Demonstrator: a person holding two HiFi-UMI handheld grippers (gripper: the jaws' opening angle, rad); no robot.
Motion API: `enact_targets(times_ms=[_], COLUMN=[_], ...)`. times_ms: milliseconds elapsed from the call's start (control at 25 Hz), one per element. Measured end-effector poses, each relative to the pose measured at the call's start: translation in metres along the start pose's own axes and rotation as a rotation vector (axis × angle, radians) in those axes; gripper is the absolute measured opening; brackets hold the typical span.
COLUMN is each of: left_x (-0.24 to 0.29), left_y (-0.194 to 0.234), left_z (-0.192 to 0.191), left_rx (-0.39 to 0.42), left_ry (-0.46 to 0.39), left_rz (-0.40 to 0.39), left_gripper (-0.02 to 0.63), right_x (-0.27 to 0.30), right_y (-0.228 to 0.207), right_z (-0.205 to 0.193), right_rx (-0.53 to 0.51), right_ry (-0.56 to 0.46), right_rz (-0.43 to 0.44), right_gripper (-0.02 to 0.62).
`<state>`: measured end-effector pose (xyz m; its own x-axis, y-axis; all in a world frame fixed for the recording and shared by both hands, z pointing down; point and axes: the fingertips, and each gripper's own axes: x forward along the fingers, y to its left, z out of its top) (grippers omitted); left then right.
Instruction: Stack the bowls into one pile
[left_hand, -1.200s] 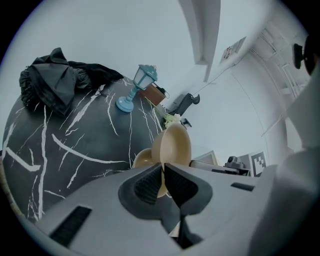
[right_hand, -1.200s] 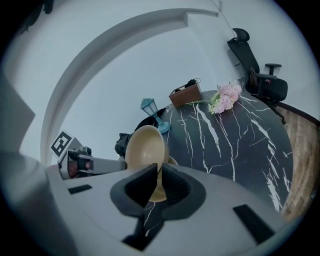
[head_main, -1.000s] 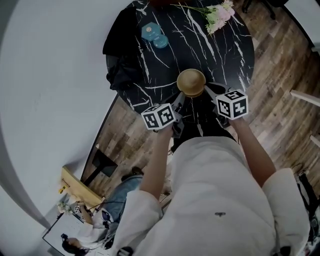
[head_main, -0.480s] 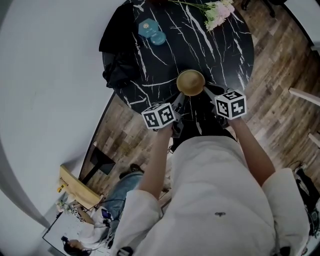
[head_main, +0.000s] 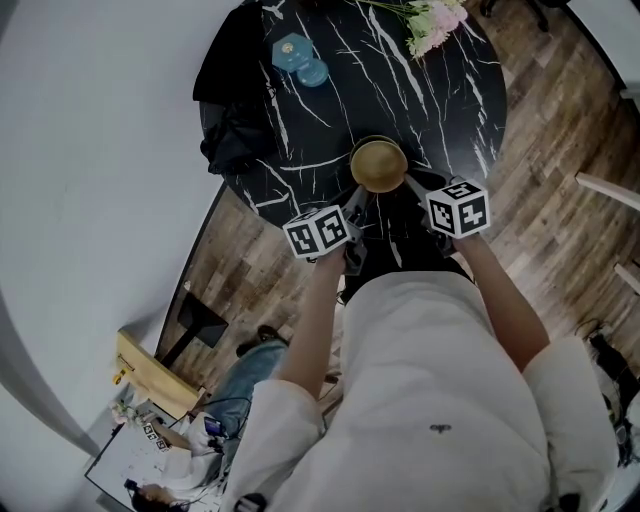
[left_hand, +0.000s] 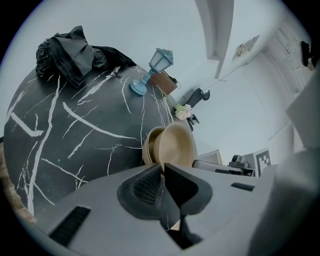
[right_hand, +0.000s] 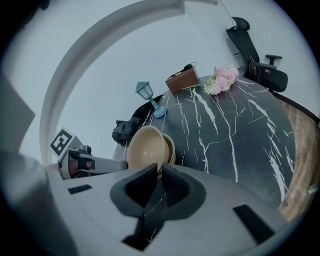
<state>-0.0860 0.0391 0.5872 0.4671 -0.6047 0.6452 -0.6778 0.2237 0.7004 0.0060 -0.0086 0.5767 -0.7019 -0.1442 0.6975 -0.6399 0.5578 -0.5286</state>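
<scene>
Black white-veined round table (head_main: 330, 110). By its edge nearest the person, tan bowl (left_hand: 175, 145) just over second bowl (left_hand: 148, 145). Left gripper (left_hand: 162, 172) clamped on tan bowl's left rim, right gripper (right_hand: 159, 172) clamped on right rim.

Black marbled round table (head_main: 440, 100), blue lantern (head_main: 302, 60), pink flowers (head_main: 432, 22), crumpled black cloth (left_hand: 75, 55)

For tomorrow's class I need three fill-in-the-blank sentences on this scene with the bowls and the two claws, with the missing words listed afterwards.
1. The left claw and the right claw each clamp the top bowl by its ____.
2. The round table is ____ with white veins.
3. The flowers lying at the table's far edge are ____.

Missing words: rim; black; pink.
</scene>
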Motion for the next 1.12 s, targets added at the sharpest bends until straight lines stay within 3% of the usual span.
enact_targets(times_ms=[680, 1120], left_x=[-0.005, -0.006], left_y=[-0.005, -0.024], left_z=[0.003, -0.002], left_rx=[0.003, 0.074], left_ry=[-0.027, -0.004], left_rz=[-0.006, 0.003], left_gripper=[0.021, 0.021], right_x=[-0.004, -0.015], right_y=[0.002, 0.006], right_z=[0.003, 0.001], right_rx=[-0.019, -0.031], right_ry=[-0.004, -0.037], right_rz=[0.012, 0.027], right_gripper=[0.032, 0.016])
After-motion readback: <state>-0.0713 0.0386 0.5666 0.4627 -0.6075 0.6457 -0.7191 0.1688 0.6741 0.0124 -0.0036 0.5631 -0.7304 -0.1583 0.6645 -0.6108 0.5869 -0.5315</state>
